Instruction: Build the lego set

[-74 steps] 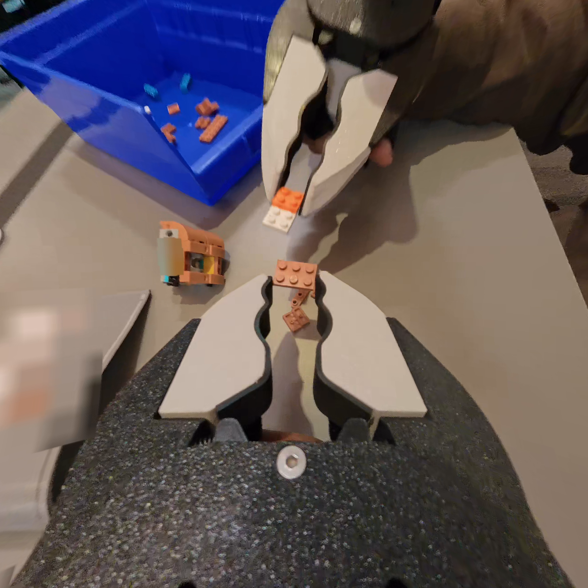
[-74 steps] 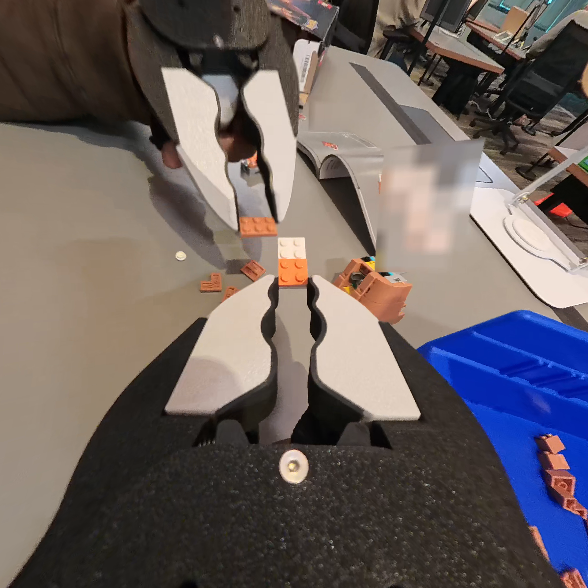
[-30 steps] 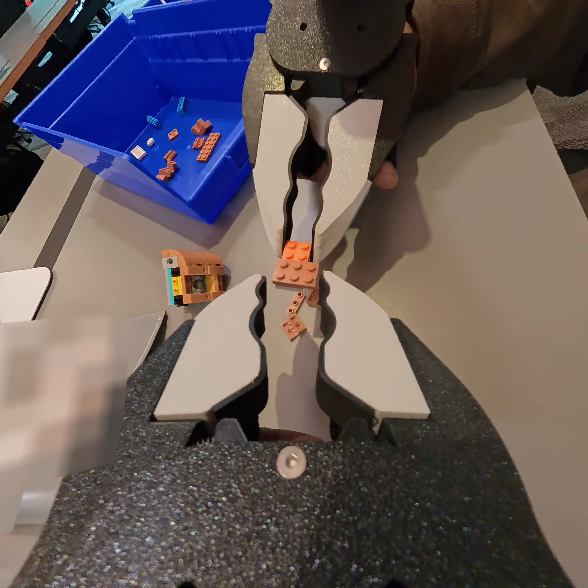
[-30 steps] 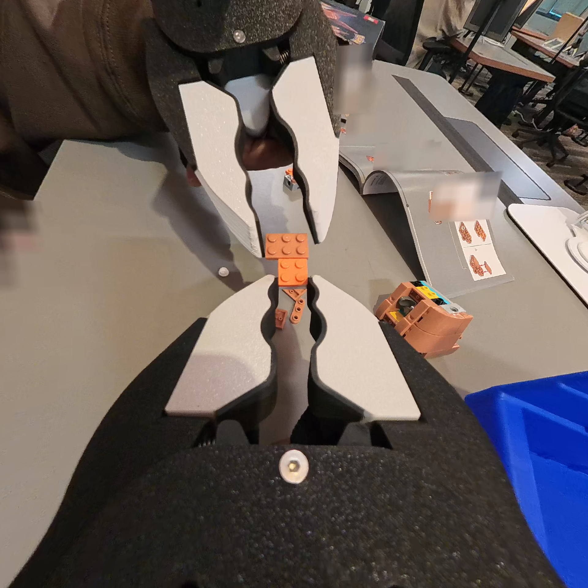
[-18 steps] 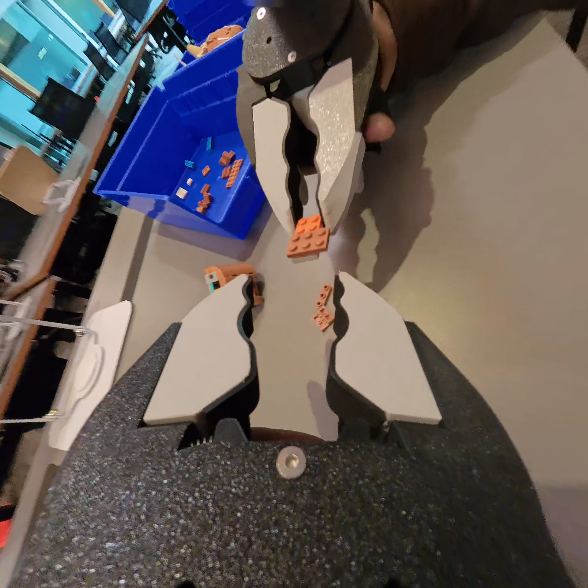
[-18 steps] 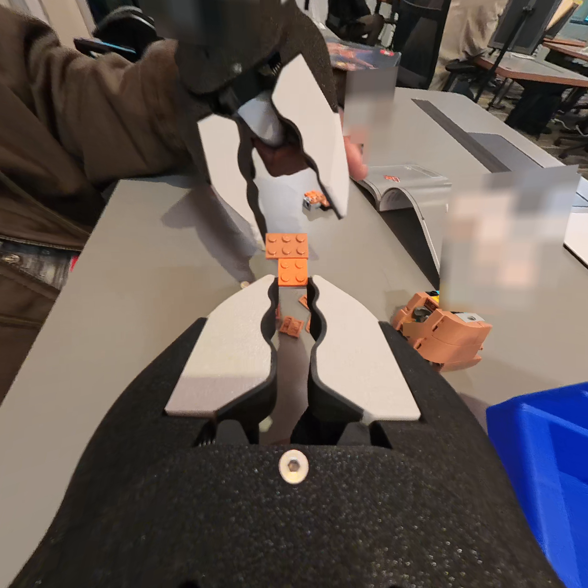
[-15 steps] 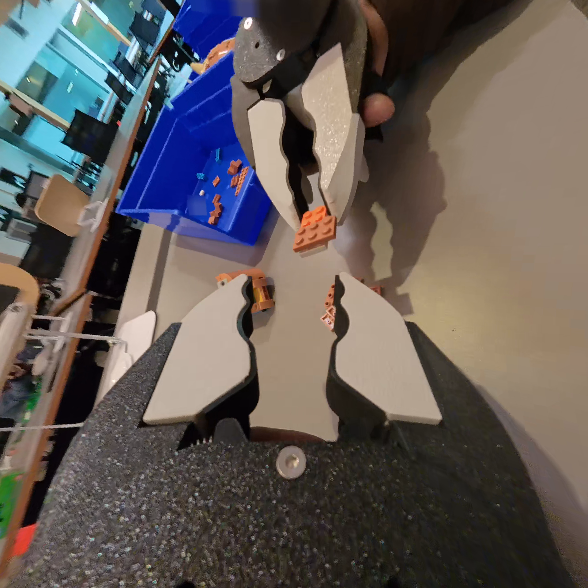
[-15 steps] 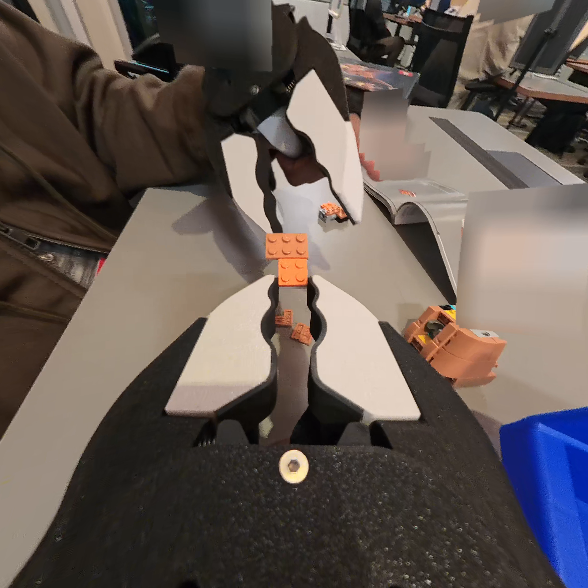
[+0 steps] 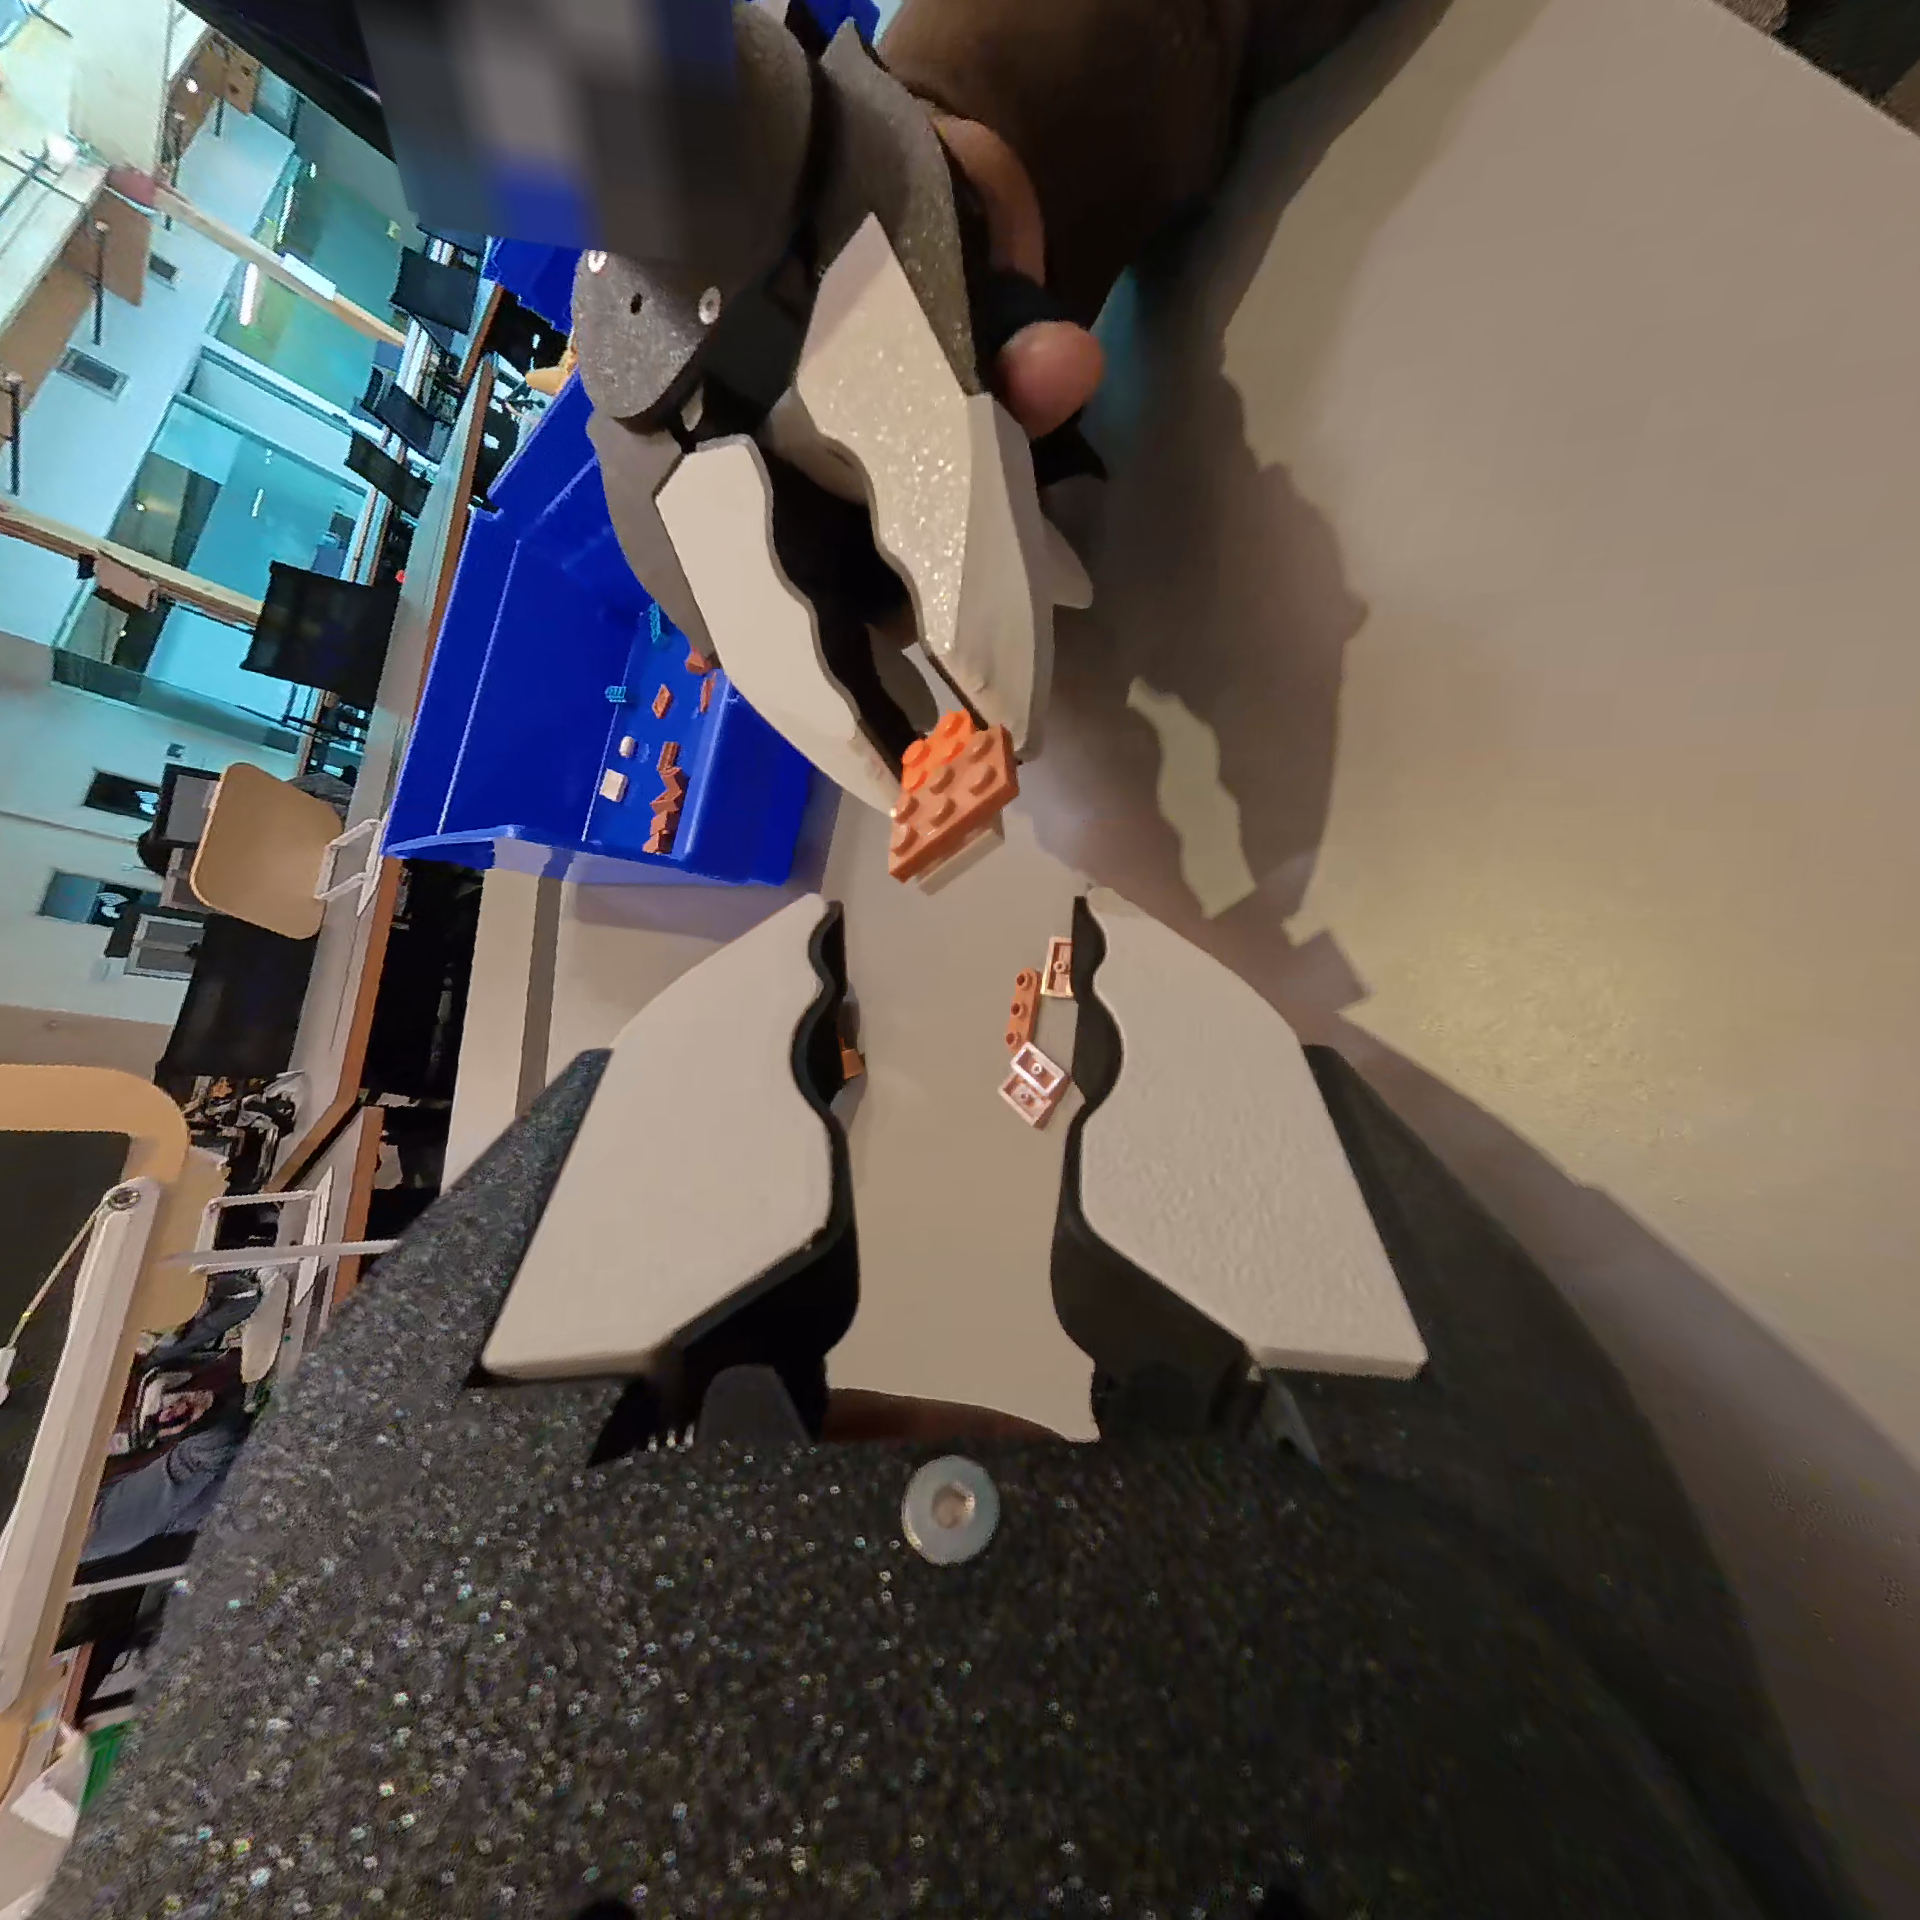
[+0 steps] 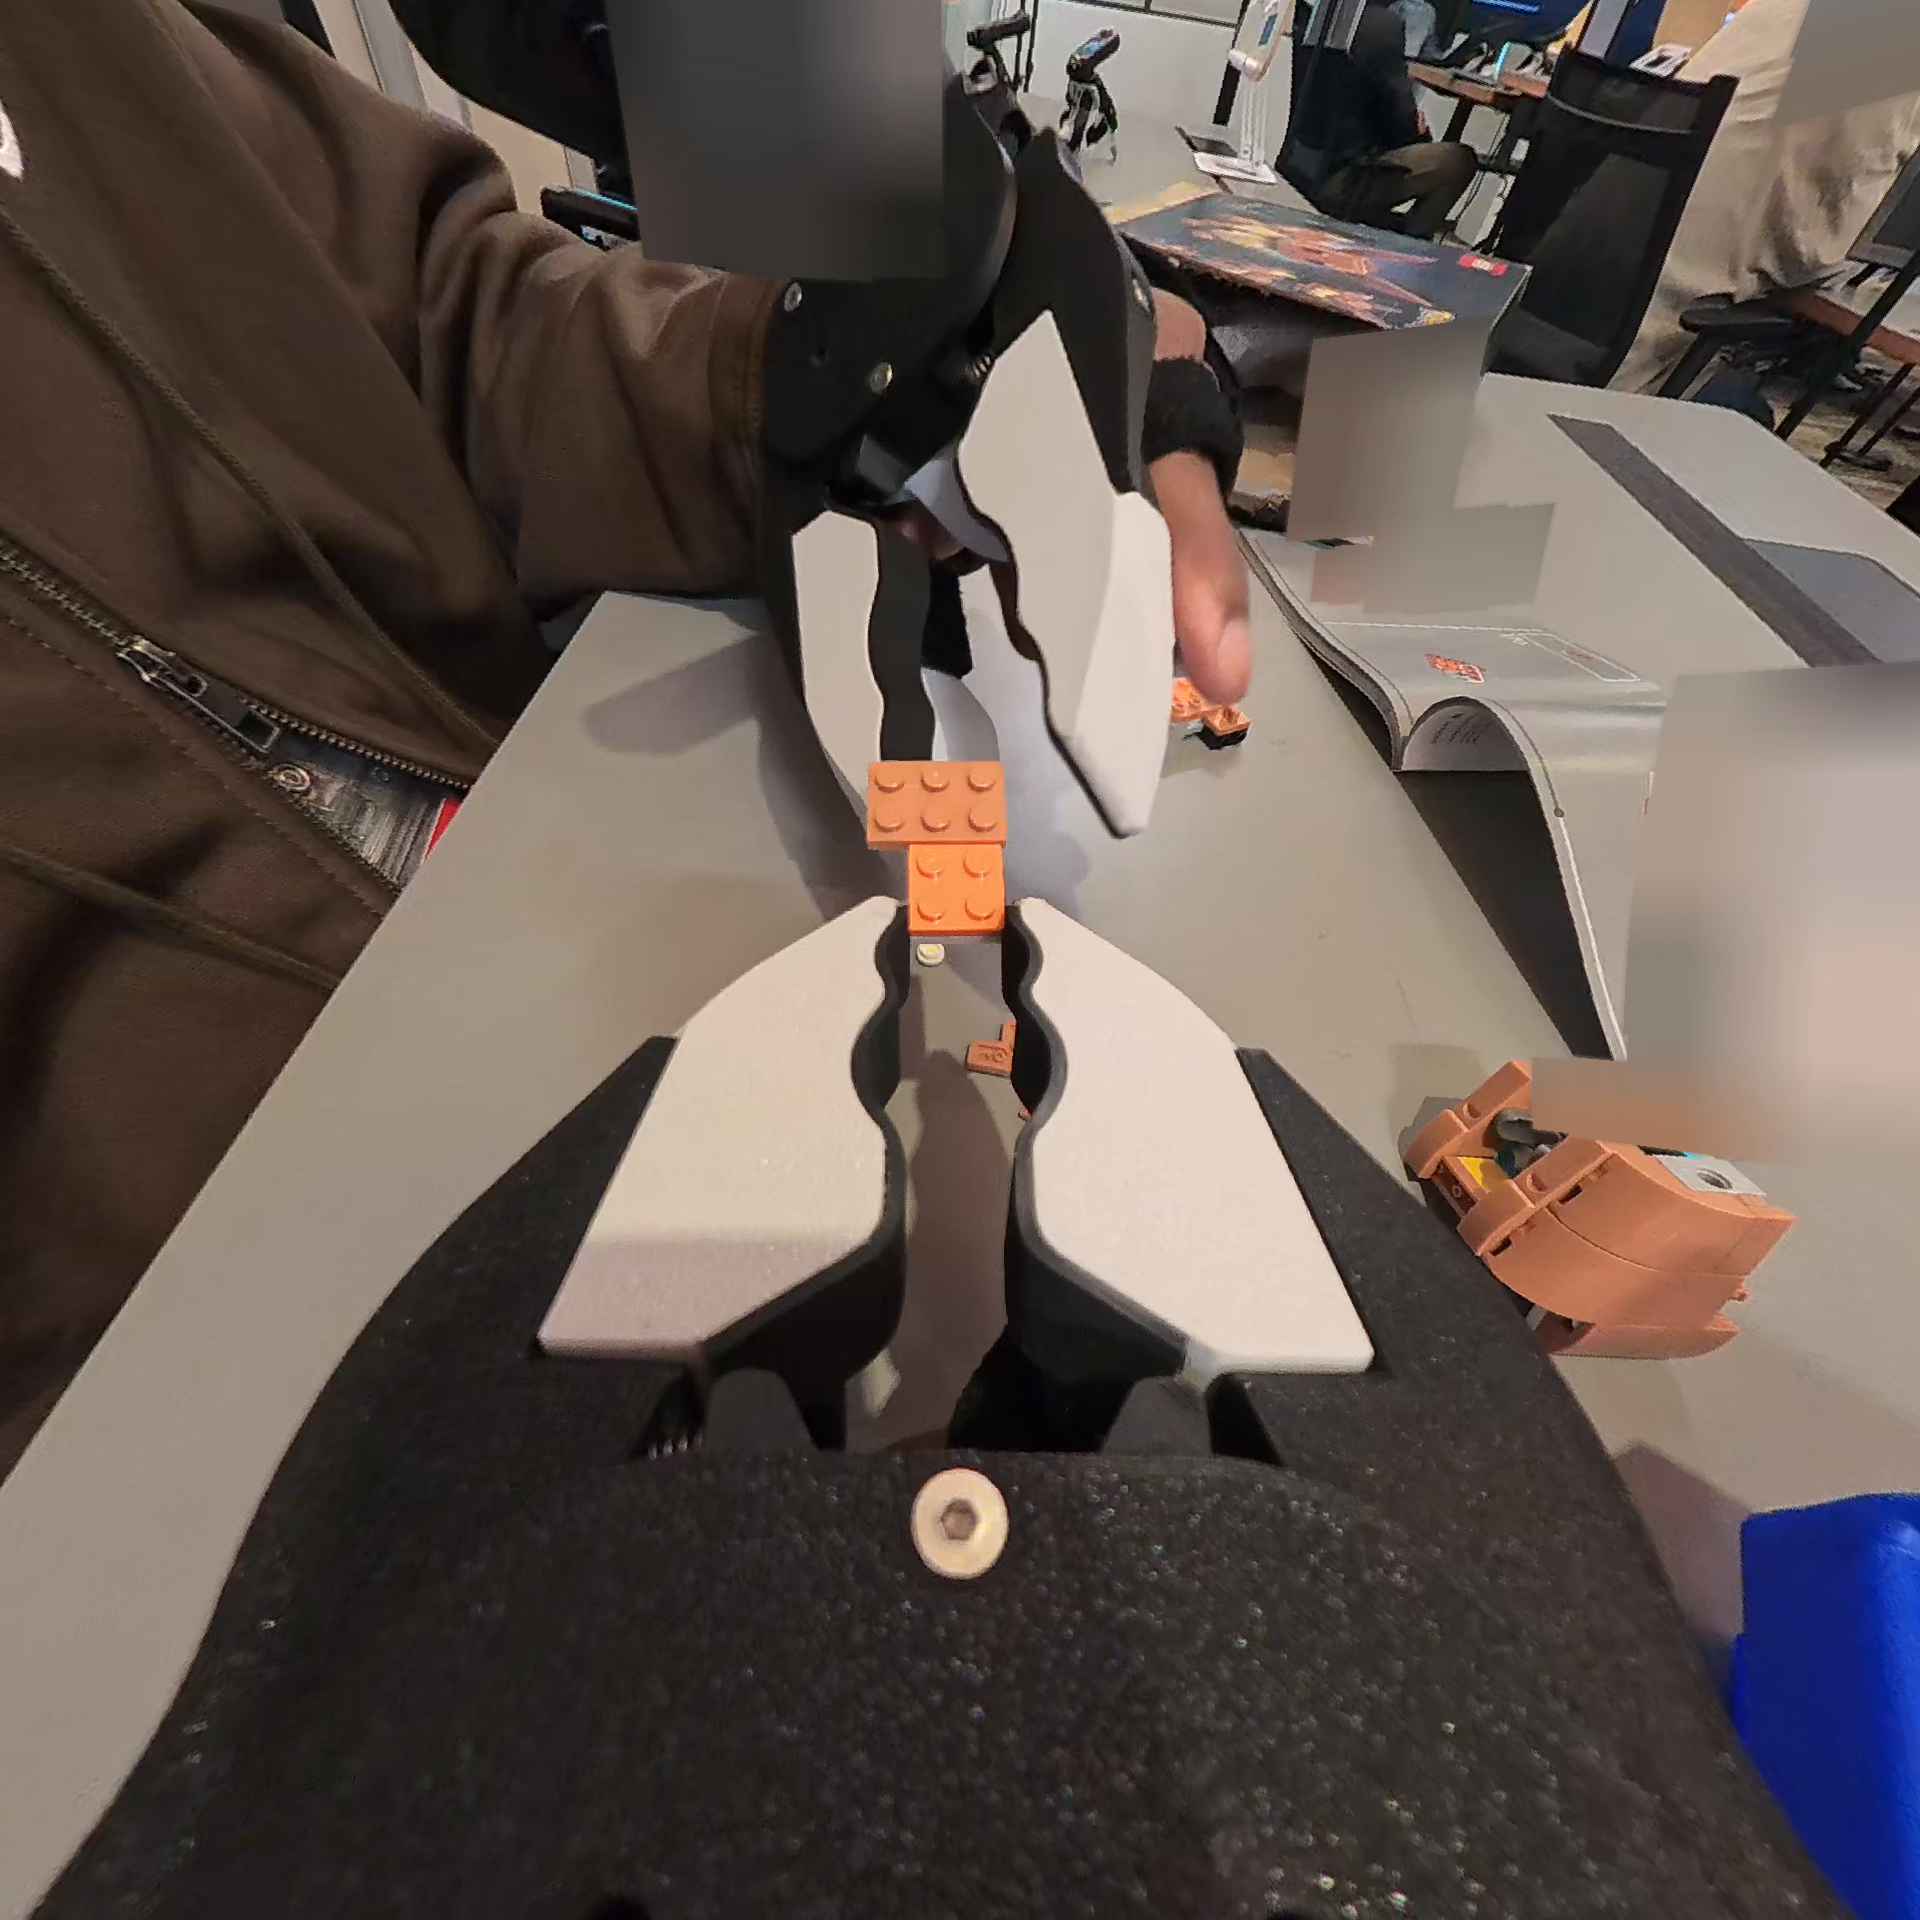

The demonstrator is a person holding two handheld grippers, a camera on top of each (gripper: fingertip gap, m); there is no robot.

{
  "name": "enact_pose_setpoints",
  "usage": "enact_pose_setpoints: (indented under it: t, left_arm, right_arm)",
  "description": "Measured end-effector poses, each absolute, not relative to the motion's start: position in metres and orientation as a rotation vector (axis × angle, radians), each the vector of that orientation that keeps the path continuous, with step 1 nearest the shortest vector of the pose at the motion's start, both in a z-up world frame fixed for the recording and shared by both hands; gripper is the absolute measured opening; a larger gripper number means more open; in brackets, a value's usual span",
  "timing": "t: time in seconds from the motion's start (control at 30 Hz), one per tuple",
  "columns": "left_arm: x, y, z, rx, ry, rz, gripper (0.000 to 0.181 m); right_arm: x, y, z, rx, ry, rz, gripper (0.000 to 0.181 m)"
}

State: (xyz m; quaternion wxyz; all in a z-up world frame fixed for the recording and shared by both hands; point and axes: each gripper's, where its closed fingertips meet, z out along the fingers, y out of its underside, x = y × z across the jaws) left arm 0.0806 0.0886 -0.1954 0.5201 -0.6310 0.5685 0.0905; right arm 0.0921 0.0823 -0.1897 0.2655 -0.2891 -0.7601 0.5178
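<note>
- Left wrist view: left claw (image 9: 951, 909) gapes wide and empty, having let go of the brown plate (image 9: 951, 805) it carried a moment ago. Spare bits (tiny ones) lie on the desk (image 9: 1558, 727) near the blue bin (image 9: 540, 665).
- Right wrist view: right claw (image 10: 956, 909) pinches the orange plate (image 10: 957, 885) narrowly, lifting the joined stack, probably for inspection, above the desk beside the brown model (image 10: 1590, 1236).

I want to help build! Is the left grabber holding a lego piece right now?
No, the left gripper is open and holds nothing; the joined orange plates are in the right gripper.
</note>
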Motion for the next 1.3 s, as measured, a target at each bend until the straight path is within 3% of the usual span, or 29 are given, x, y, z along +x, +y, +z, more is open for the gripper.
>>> enact_pose_setpoints:
  t: [1.3]
  left_arm:
    - [0.087,0.094,-0.167,-1.034,1.458,0.767,0.010]
  right_arm:
    - [0.091,0.084,-0.178,-0.867,-2.007,1.530,0.017]
